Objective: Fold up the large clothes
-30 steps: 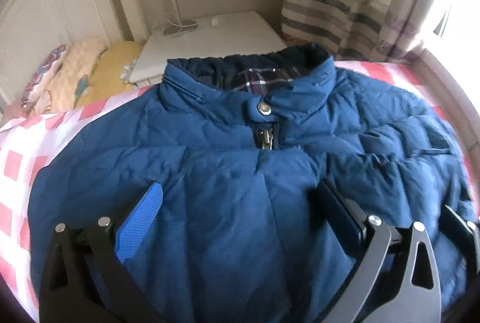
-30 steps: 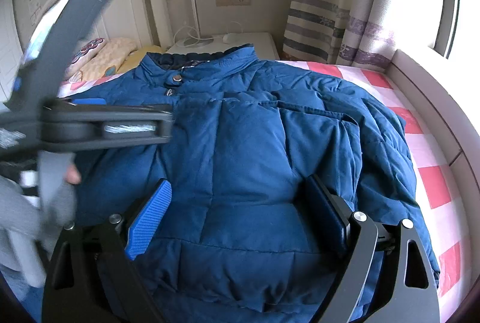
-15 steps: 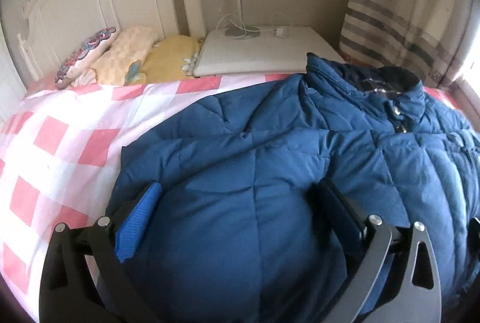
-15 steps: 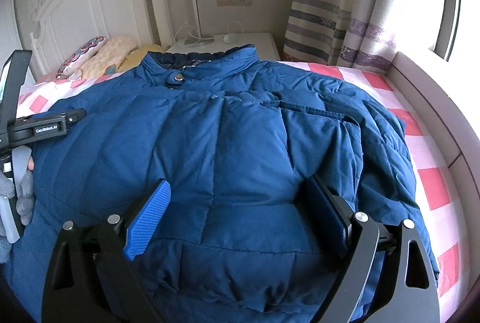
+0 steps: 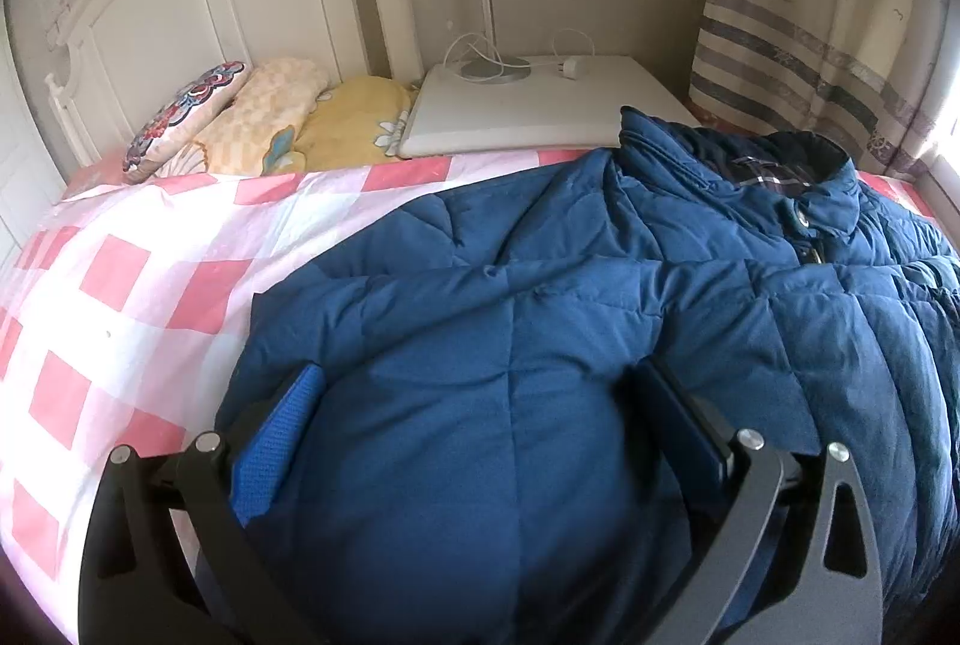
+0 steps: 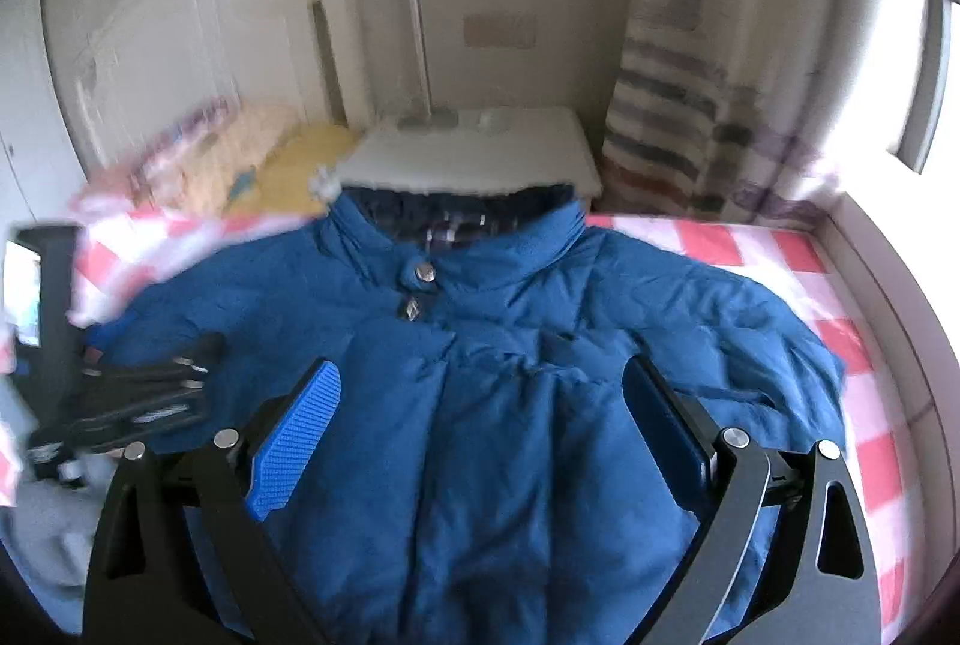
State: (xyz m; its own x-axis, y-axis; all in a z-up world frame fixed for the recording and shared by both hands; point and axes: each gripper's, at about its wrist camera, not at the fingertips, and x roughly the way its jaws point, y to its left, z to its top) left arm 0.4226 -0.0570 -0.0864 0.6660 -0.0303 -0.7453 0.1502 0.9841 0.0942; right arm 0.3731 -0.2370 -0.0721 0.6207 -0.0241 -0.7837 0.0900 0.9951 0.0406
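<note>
A large blue padded jacket (image 5: 570, 345) lies front up on the pink checked bed (image 5: 150, 285), collar toward the nightstand. My left gripper (image 5: 480, 393) is open and hovers over the jacket's left side near the sleeve. My right gripper (image 6: 480, 393) is open above the jacket's chest (image 6: 510, 435), with nothing between its fingers. The left gripper (image 6: 120, 405) also shows at the left edge of the blurred right wrist view, over the jacket's left sleeve.
A white nightstand (image 5: 528, 111) with a lamp base and cable stands behind the bed. Pillows (image 5: 258, 117) lie against the white headboard (image 5: 210, 15). A striped curtain (image 5: 810, 45) hangs at the right, and a window ledge (image 6: 888, 285) borders the bed.
The left gripper has swung left from the jacket's centre to its left side. The right gripper has moved toward the jacket's centre, and its view is now blurred.
</note>
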